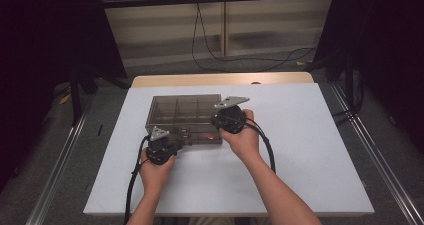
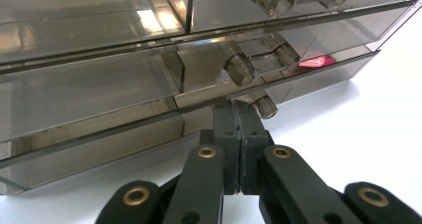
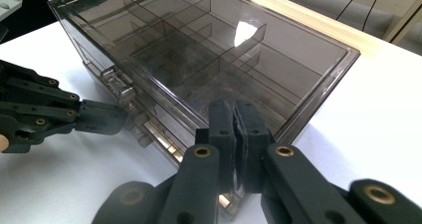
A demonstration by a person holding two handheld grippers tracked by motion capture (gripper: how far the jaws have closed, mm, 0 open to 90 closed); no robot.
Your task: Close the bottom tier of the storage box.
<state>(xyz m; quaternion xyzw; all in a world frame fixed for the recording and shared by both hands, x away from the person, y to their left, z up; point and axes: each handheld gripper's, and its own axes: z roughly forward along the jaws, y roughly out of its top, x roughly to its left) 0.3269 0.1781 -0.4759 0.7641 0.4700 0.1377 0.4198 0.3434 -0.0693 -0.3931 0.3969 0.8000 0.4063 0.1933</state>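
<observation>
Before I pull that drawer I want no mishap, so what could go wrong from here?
1. The left gripper is shut, tips at a small round knob low on the smoky drawer box; pinching only its edge, it may slip off.
2. The right gripper rests shut over the box's near corner; if it steadies poorly, the box could slide on the smooth white table.
3. A red item in a drawer may shift when tugged.

Drawer box (image 1: 186, 119) blocks table centre; white tabletop (image 1: 310, 150) right of it open.
</observation>
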